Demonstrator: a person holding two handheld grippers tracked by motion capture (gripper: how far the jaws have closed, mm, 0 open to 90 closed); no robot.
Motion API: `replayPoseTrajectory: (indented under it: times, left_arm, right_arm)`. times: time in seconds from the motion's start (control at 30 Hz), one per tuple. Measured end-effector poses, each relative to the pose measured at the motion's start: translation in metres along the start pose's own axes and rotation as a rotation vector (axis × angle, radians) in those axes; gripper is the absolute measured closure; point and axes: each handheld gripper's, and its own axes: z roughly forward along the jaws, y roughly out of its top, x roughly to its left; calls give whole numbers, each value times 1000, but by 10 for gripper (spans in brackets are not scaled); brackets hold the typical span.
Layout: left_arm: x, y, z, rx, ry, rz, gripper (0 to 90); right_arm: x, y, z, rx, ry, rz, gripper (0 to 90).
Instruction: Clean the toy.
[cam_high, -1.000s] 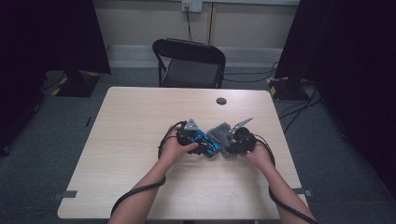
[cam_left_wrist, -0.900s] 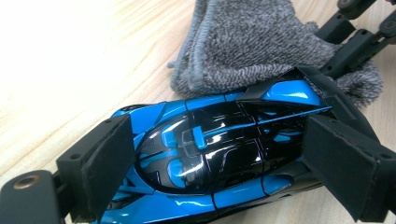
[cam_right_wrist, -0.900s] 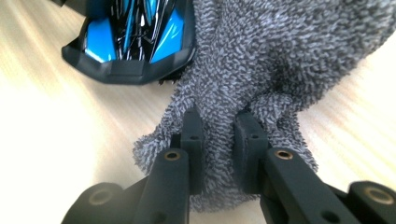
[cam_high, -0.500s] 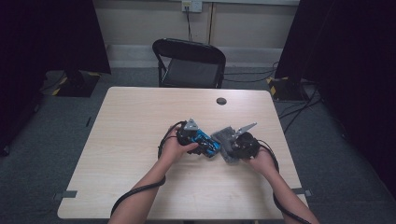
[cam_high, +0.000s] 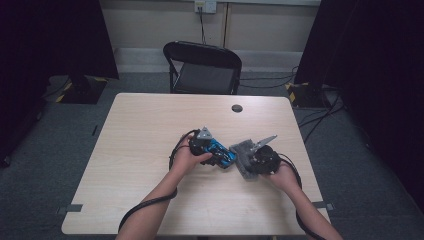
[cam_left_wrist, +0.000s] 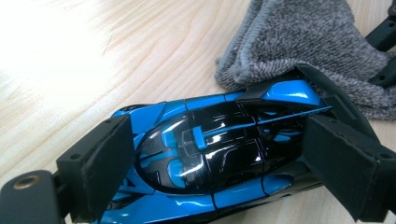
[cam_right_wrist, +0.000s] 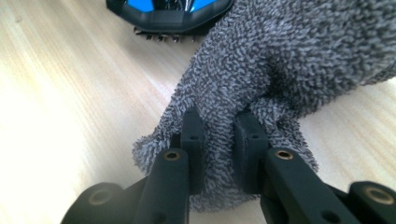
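A blue and black toy car lies on the wooden table, clamped across its body by my left gripper, whose pads press both sides. In the high view the car sits just right of the left hand. A grey terry cloth is pinched in a fold between the jaws of my right gripper, which is shut on it. The cloth touches the car's far end, and the right gripper sits just right of the car. In the right gripper view the car's end shows beyond the cloth.
The light wooden table has bare room to the left and at the back. A small dark round disc lies near the far edge. A black folding chair stands behind the table. Cables trail from both grippers toward the near edge.
The right hand with the cloth has shifted slightly left and toward the car. The left hand and the car have stayed put.
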Motion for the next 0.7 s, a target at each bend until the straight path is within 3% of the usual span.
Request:
replayPoseTrajectory:
  times: [0.7]
  left_arm:
    - [1, 0, 0, -6, -9, 7, 93]
  right_arm:
    - [24, -26, -16, 16, 9, -46, 766]
